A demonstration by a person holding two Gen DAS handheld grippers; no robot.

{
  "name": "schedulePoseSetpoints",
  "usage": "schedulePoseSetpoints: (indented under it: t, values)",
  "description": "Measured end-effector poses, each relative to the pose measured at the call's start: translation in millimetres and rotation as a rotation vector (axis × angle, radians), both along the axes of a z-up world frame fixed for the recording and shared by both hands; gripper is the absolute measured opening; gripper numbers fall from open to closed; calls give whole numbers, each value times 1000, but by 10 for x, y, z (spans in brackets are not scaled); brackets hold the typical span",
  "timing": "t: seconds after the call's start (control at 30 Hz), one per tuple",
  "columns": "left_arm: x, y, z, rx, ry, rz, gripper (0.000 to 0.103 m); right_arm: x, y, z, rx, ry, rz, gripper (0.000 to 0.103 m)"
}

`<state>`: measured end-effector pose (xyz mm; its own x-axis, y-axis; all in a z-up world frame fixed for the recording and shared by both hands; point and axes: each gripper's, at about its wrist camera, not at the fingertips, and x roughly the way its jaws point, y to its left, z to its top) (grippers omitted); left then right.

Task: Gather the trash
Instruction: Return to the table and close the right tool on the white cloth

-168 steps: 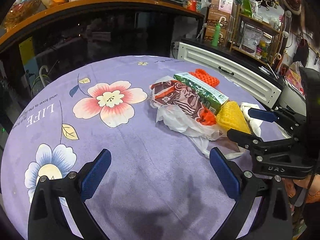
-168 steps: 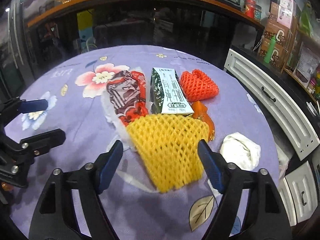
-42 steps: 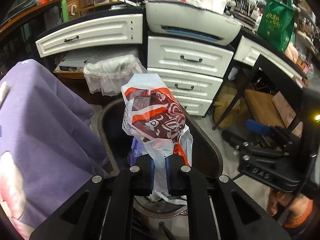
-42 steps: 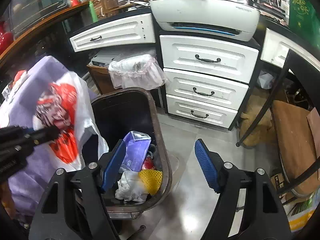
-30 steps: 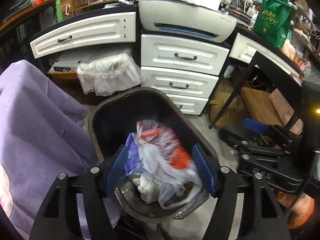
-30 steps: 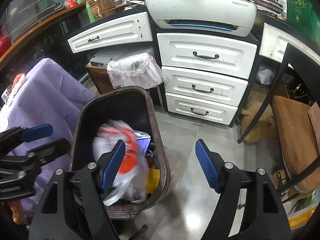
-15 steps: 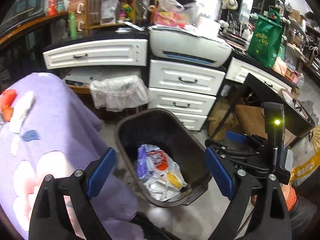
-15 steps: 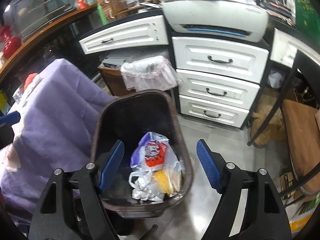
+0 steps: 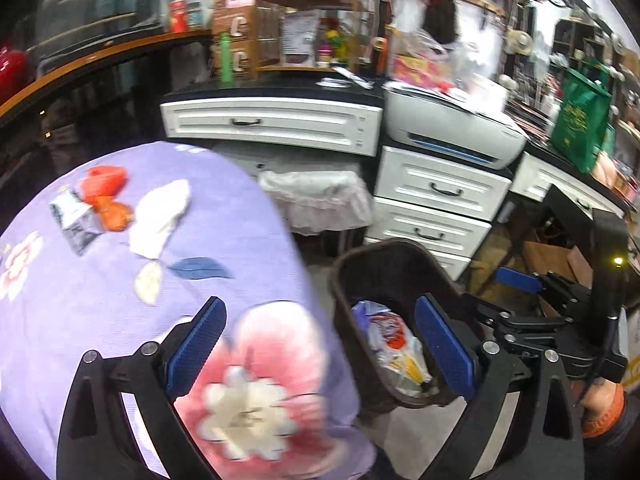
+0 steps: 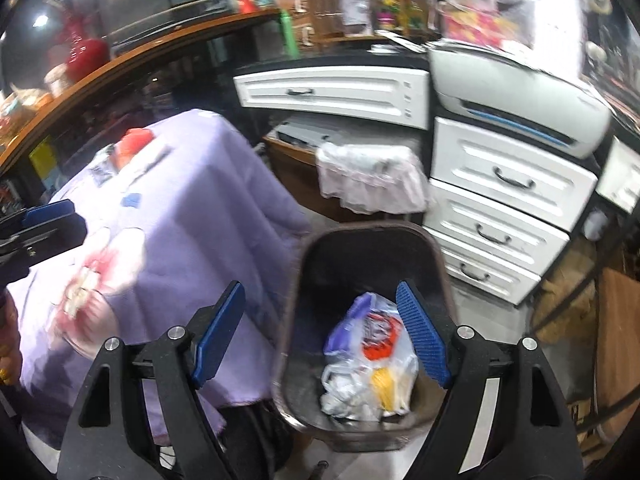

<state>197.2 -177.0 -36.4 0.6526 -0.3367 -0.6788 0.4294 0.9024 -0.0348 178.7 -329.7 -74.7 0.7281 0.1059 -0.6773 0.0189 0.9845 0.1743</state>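
While both views are smeared by motion blur, the main layout reads clearly. The left claw (image 9: 318,344) is spread wide with nothing between its blue-padded fingers (image 9: 196,346), hanging over the edge of the round tabletop covered by a purple flower-print cloth (image 9: 100,292). The right claw (image 10: 320,336) is likewise spread and empty, poised above the dark brown plastic trash bin (image 10: 370,248) that stands on the floor just beside the tabletop's draped edge.

Inside the bin lies the crumpled white plastic bag with red and brown print (image 10: 374,336), resting on a yellow foam net sleeve (image 10: 386,390) and some crumpled white paper (image 10: 340,396); a bit of purple wrapper shows at the bag's upper left. From the left wrist view the same bin (image 9: 384,256) sits to the right of the tabletop, with the printed bag (image 9: 390,330) in it.

Trash on the tabletop, at its far side: an orange-red foam net sleeve (image 9: 103,178), a smaller orange wrapper (image 9: 114,214) just below it, a green-and-white drink carton (image 9: 76,222) lying flat to their left, and a crumpled white tissue (image 9: 162,214) to their right. They lie close together, well apart from both claws.

Behind the bin stand white drawer units with dark handles (image 10: 508,184), a grey-white printer (image 10: 516,92) on top, and a small basket lined with a white frilled plastic bag (image 10: 370,176).
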Motion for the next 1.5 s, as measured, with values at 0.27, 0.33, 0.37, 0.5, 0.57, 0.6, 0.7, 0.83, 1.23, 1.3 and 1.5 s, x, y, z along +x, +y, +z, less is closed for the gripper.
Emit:
schedulePoseSetpoints:
  t: [0.27,0.33,0.37,0.5,0.57,0.6,0.7,0.83,1.23,1.3,1.5]
  values:
    - [155,728,118,-3,-13,146,97,434,643,240,49,-12,166,78]
    - [215,923,132,4,-8,193,97,576,806,289,63,-5,206,78]
    - [242,1020,137,5,-8,214,97,670,908,313,61,3,228,78]
    - [373,1421,161,5,6,304,97,1020,1299,385,47,27,304,79]
    - [427,1576,170,2,14,336,97,1236,1500,411,40,44,333,79]
    - [468,1664,178,2,17,354,97,1339,1599,422,30,51,345,79]
    - [582,1817,179,16,29,389,97,1583,1865,410,-26,82,372,79]
    - [729,1958,147,12,57,413,97,1860,2165,391,-64,104,411,79]
    - [1083,2176,56,-17,98,444,97,2357,2499,228,-112,164,382,76]
    - [1143,2201,72,-16,97,454,97,2382,2502,198,-117,173,379,60]
    - [1392,2202,164,-22,109,483,97,2367,2508,229,-126,154,399,27]
